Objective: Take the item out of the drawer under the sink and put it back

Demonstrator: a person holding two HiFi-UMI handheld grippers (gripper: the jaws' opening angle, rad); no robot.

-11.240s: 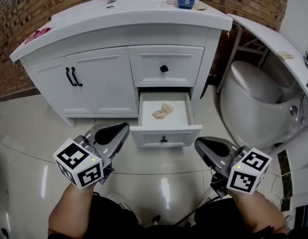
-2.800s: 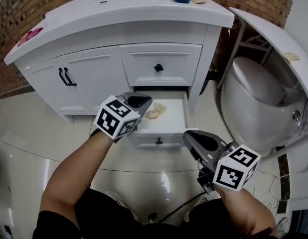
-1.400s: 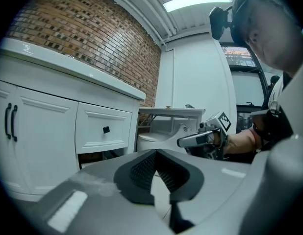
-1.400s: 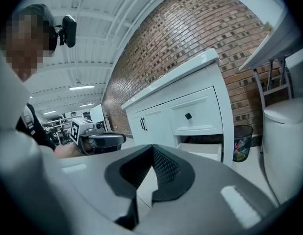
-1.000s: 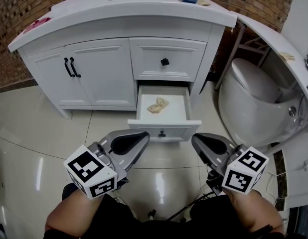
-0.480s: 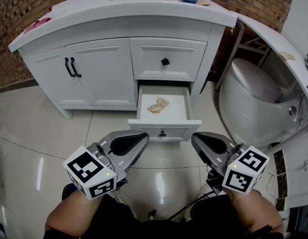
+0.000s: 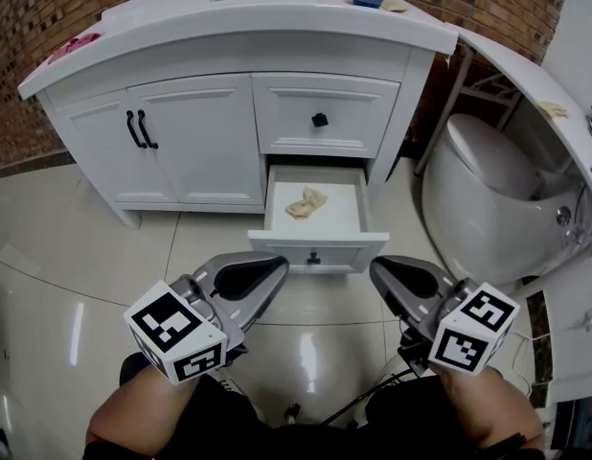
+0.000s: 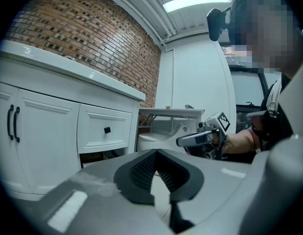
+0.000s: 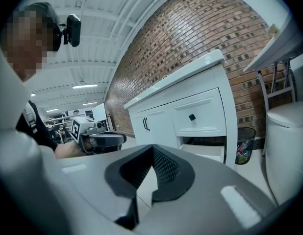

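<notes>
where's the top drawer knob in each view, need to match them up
Head view: top drawer knob, upper centre, on the drawer front.
Left gripper view: knob, left of centre, at mid height.
Right gripper view: knob, right of centre, at mid height.
Shared landmark: the pair of black door handles, left of the knob in all three.

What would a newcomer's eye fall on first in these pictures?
The open lower drawer of the white vanity, centre, with a crumpled beige item inside. Then the left gripper and right gripper in the foreground, each bearing a black-and-white marker cube, both shut and empty. A white toilet stands at right.
</notes>
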